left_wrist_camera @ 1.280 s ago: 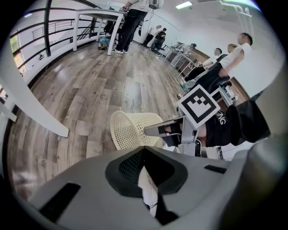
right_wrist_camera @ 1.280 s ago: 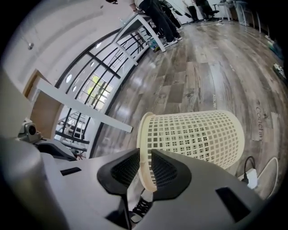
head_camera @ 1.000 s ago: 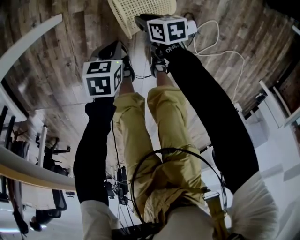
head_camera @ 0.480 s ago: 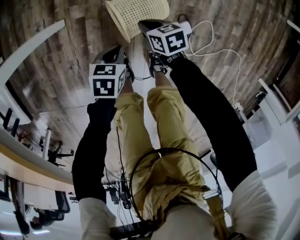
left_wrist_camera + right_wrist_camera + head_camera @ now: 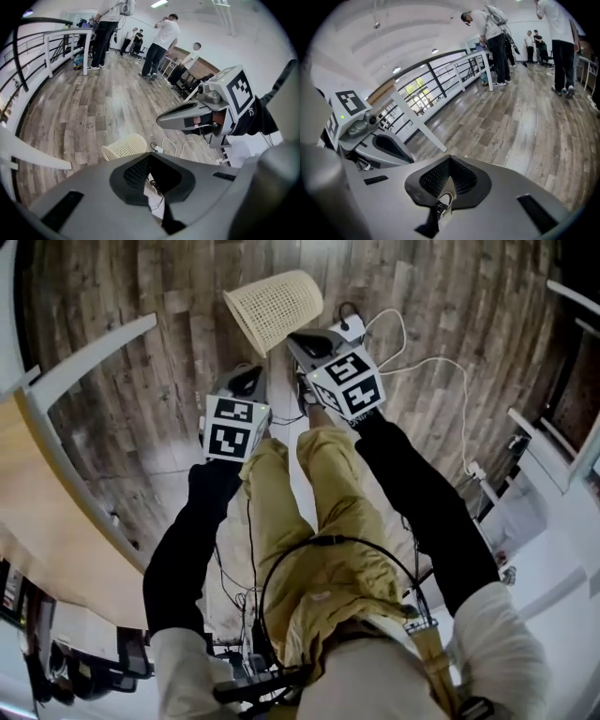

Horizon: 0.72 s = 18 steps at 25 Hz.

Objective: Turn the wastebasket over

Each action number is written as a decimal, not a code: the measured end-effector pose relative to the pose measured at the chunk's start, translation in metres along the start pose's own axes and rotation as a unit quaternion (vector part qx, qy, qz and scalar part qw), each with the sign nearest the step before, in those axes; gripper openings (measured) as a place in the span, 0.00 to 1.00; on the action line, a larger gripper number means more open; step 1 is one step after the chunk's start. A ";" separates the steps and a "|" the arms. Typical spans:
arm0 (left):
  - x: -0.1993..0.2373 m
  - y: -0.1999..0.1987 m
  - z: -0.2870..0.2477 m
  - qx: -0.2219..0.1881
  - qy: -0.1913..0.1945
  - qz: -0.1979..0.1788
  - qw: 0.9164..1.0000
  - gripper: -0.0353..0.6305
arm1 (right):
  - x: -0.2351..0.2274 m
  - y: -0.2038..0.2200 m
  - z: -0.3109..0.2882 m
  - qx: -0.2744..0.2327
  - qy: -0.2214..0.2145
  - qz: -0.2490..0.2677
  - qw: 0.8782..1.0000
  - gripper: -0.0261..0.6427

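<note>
The cream mesh wastebasket [image 5: 274, 307] lies on its side on the wood floor, just beyond the person's shoes. It also shows low in the left gripper view [image 5: 124, 146], with its open rim to the left. My left gripper [image 5: 246, 382] hangs above the left shoe, jaws together and empty [image 5: 150, 169]. My right gripper [image 5: 306, 339] is near the basket's lower edge but apart from it, shut with nothing between its jaws [image 5: 443, 187]. Each gripper appears in the other's view: the right gripper [image 5: 187, 115] and the left gripper [image 5: 370, 136].
White cables [image 5: 422, 352] trail over the floor right of the basket. A white slanted bar [image 5: 89, 357] and a wooden desk top [image 5: 37, 521] stand at the left, white furniture [image 5: 539, 474] at the right. Several people [image 5: 159, 42] stand far off by a railing [image 5: 454, 70].
Both grippers have risen away from the floor and rolled. The right gripper, earlier at the basket's edge, is now apart from it. The whole basket now shows.
</note>
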State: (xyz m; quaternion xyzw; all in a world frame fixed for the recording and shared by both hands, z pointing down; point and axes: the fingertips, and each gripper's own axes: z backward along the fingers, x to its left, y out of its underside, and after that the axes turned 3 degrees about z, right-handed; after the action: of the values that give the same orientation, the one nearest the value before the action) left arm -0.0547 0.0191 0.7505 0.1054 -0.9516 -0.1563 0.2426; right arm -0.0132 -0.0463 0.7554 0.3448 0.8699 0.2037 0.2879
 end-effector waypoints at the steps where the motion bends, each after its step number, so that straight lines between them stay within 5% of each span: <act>1: -0.006 -0.008 0.016 -0.004 0.000 -0.009 1.000 0.06 | 0.007 -0.014 0.018 -0.011 0.000 0.009 1.000 0.07; 11: -0.079 -0.094 0.191 -0.130 -0.017 0.009 0.991 0.05 | 0.096 -0.152 0.189 -0.121 -0.017 0.062 0.991 0.07; 18: -0.158 -0.128 0.303 -0.235 -0.063 -0.012 0.970 0.06 | 0.183 -0.203 0.308 -0.187 -0.013 0.093 0.978 0.07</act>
State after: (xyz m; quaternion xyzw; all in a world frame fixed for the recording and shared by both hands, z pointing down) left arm -0.0528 0.0187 0.3853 0.0471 -0.9000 -0.3851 0.1985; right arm -0.0228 -0.0049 0.3457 0.3674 0.7768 0.3839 0.3380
